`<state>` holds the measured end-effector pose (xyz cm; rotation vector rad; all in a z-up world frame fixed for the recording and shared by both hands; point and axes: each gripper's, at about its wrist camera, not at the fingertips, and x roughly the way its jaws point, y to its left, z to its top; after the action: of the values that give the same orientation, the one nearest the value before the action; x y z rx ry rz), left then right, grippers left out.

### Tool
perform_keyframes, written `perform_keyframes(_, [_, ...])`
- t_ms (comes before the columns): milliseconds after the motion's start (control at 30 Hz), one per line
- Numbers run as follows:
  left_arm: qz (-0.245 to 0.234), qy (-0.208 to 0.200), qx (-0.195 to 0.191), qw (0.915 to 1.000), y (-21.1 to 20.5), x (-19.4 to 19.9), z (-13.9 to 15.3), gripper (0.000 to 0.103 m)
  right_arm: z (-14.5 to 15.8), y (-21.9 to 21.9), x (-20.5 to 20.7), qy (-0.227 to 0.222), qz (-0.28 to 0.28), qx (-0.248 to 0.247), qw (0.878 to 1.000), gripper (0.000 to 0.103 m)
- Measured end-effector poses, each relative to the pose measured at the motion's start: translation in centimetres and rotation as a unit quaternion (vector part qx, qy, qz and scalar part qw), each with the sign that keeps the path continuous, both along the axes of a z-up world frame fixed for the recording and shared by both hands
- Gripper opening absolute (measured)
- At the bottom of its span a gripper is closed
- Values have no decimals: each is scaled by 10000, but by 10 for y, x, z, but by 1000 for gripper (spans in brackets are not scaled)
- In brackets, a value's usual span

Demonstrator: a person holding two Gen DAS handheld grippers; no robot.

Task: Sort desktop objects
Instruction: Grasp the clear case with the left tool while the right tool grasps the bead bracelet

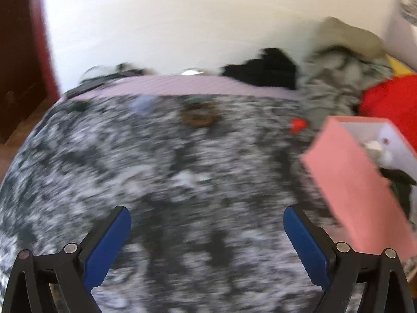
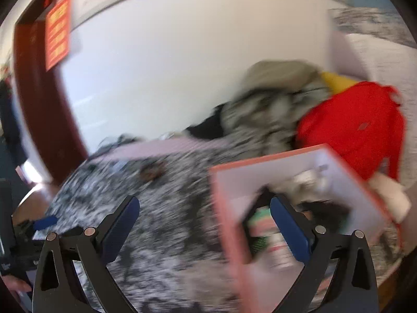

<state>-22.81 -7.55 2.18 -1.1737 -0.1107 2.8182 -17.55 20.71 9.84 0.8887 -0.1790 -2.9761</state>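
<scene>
Both views are blurred. A pink box (image 1: 346, 182) stands on the black-and-white patterned cloth (image 1: 156, 169) at the right; white bits (image 1: 378, 148) and a dark thing (image 1: 398, 177) lie in it. On the far cloth lie a brown round thing (image 1: 198, 117), a small red thing (image 1: 298, 125) and a pale blue thing (image 1: 142, 103). My left gripper (image 1: 206, 210) is open above bare cloth with nothing between its fingers. My right gripper (image 2: 204, 200) is open too, its right finger (image 2: 289, 229) over the pink box (image 2: 260, 158), in which lies a striped green-and-pink pack (image 2: 260, 232).
Clothes are piled at the back right: a grey mottled garment (image 1: 336, 83), a red one (image 2: 351, 125), a black one (image 1: 265, 73) and a khaki one (image 1: 346, 36). A white wall stands behind, and a dark red door frame (image 2: 39, 104) at the left.
</scene>
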Motion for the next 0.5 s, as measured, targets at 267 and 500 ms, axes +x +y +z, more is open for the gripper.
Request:
perform_keyframes(267, [483,-292,-77,9984,-69,-80,-41,98,-77,-110,-103,-861,692,-244,9936,102])
perform_keyframes(500, [268,-507,-136,9983,-68,-208,-74,98,-130,-139,-223,-1193,621,-29,9909,102])
